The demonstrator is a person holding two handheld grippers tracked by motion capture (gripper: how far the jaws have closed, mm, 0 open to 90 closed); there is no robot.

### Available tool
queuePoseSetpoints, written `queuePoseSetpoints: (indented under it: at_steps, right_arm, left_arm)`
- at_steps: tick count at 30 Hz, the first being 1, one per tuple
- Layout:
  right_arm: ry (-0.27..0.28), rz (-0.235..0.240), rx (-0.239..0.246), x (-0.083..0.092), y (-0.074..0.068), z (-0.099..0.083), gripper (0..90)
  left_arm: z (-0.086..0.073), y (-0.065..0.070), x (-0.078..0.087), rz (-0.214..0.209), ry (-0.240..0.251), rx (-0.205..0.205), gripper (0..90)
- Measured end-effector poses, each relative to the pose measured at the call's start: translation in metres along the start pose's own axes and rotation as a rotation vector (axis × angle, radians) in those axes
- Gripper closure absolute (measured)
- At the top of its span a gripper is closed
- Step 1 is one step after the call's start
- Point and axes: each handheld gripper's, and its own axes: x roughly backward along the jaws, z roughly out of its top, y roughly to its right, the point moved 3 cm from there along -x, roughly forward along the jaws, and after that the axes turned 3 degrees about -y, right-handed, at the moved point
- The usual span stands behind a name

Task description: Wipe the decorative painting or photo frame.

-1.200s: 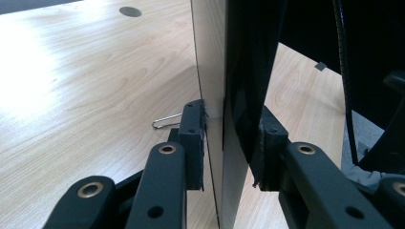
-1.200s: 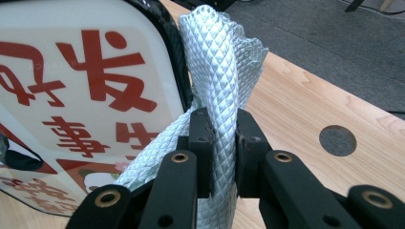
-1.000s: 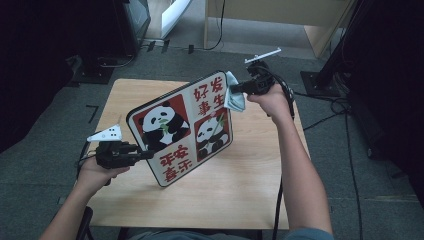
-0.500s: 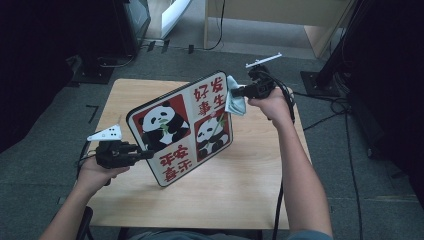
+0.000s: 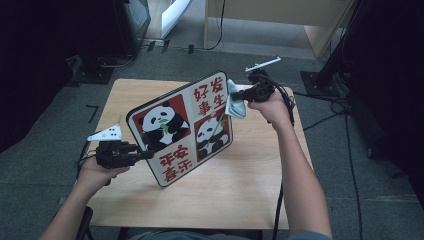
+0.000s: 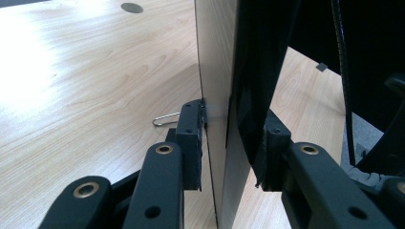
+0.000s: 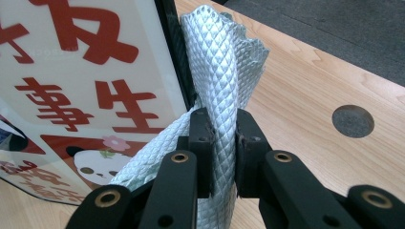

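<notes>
near me, my left gripper (image 5: 150,154) clamps the lower left edge of the panda board (image 5: 182,127), which i hold tilted on edge over the wooden table (image 5: 240,185). farther off, my right gripper (image 5: 235,95) pinches a grey cloth (image 5: 236,106) against the board's upper right edge.
</notes>
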Motion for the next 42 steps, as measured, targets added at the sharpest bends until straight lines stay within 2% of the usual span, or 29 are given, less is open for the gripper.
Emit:
queuePoseSetpoints:
  at_steps: [13, 42]
  right_arm:
    - [-0.009, 0.005, 0.011, -0.004, 0.002, -0.007, 80.7]
    - [-0.018, 0.025, 0.004, -0.016, 0.008, -0.027, 80.6]
  left_arm:
    - [0.000, 0.000, 0.000, 0.002, 0.001, 0.003, 68.8]
    - [0.000, 0.000, -0.001, 0.004, -0.002, -0.002, 70.8]
